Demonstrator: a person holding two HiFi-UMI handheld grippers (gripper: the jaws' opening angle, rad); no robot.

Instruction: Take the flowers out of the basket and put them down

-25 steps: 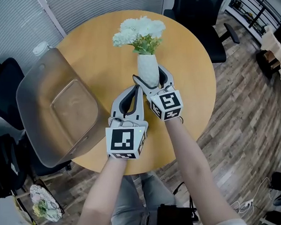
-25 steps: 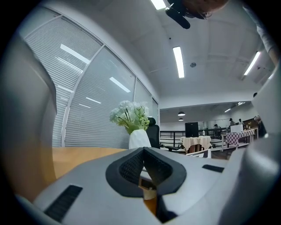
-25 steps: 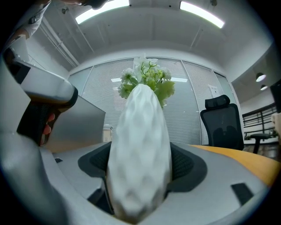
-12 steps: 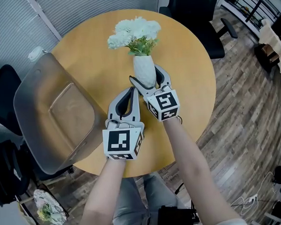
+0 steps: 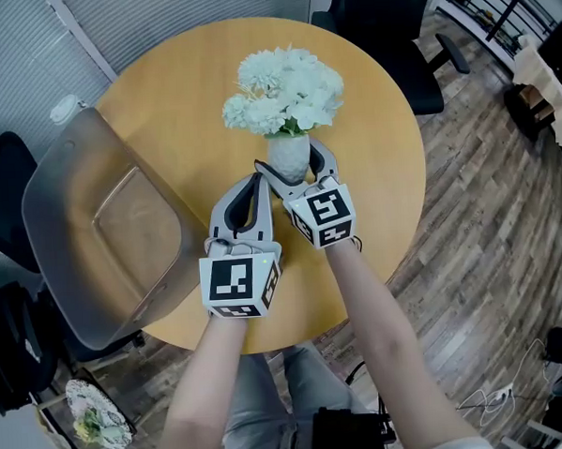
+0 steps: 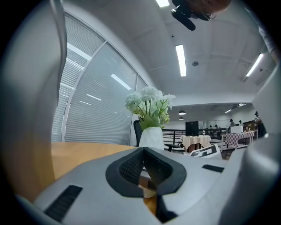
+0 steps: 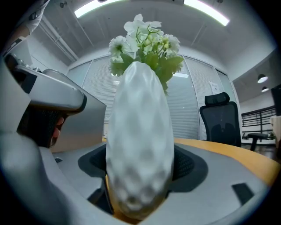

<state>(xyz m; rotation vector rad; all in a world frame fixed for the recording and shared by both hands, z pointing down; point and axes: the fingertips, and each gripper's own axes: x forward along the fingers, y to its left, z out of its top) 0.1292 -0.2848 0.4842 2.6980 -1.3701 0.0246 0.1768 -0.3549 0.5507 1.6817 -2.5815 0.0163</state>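
On the round wooden table (image 5: pixel 379 120), out of the basket (image 5: pixel 70 230): the set-down step.
Spread wide, the right gripper (image 5: pixel 295 166) jaws pinch the white vase (image 7: pixel 139 140) of white flowers (image 5: pixel 283 90), upright, its base at or just above the tabletop. Beside it, the left gripper (image 5: pixel 252 181) jaws are pressed together, empty. The step looks nearly done; next comes a gentle release, backing off without tipping the vase.

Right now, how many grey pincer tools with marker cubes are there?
2: the right gripper grips the white dimpled vase on the round wooden table; the left gripper, shut, is beside it.
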